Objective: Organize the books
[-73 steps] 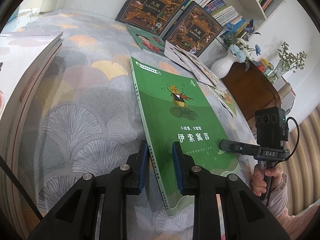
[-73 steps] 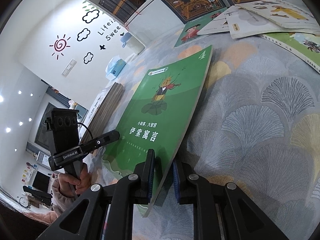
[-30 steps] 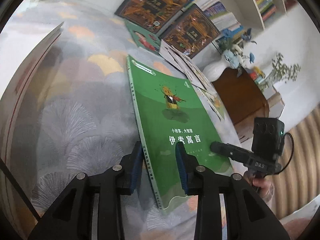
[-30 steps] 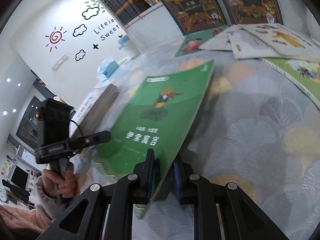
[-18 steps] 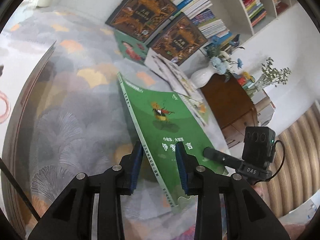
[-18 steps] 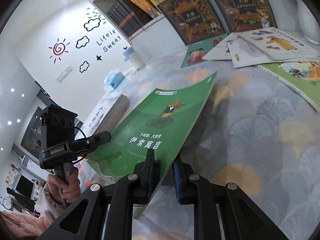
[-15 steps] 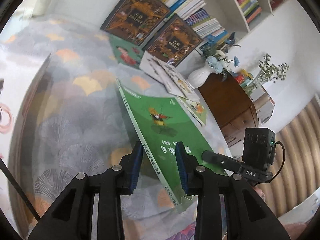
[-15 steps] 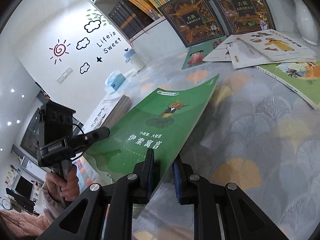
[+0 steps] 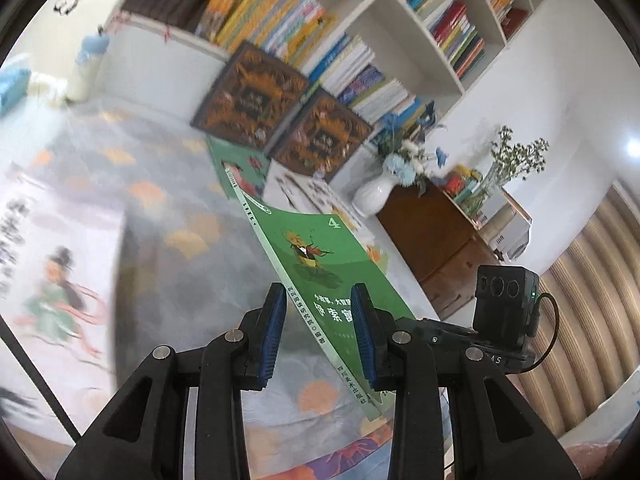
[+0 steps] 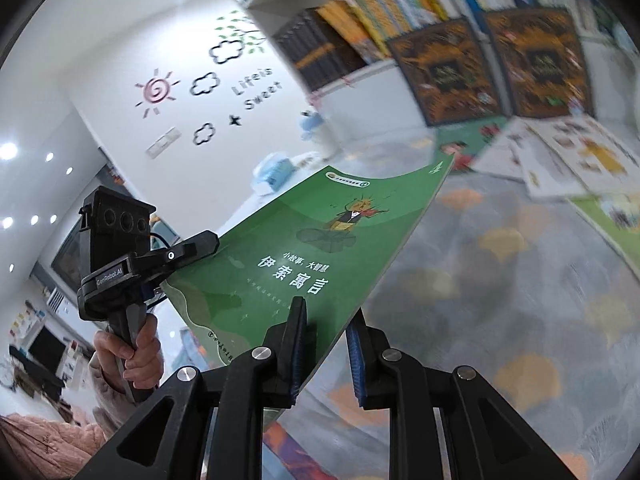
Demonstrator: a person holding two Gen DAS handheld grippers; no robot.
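Note:
A thin green book [image 9: 320, 256] with a violin-playing insect on its cover hangs tilted above the patterned tablecloth [image 9: 168, 216], clear of it. My left gripper [image 9: 318, 304] is shut on its spine edge near the lower corner. My right gripper [image 10: 326, 320] is shut on the opposite long edge of the green book [image 10: 320, 240]. Each gripper shows in the other's view: the left gripper [image 10: 196, 244] at the book's left side with a hand below it, the right gripper [image 9: 424, 326] behind the book's right side.
A stack of books with an illustrated cover [image 9: 60, 264] lies at the left. Two dark ornate books [image 9: 256, 96] lean against the full bookshelf [image 9: 400, 28]. Several thin books [image 10: 560, 156] lie spread at the back. A white vase [image 9: 372, 198] stands beside a wooden cabinet [image 9: 432, 240].
Both grippers have risen with the green book, lifting it off the tablecloth. The table has dropped lower in both views and more of the bookshelf shows.

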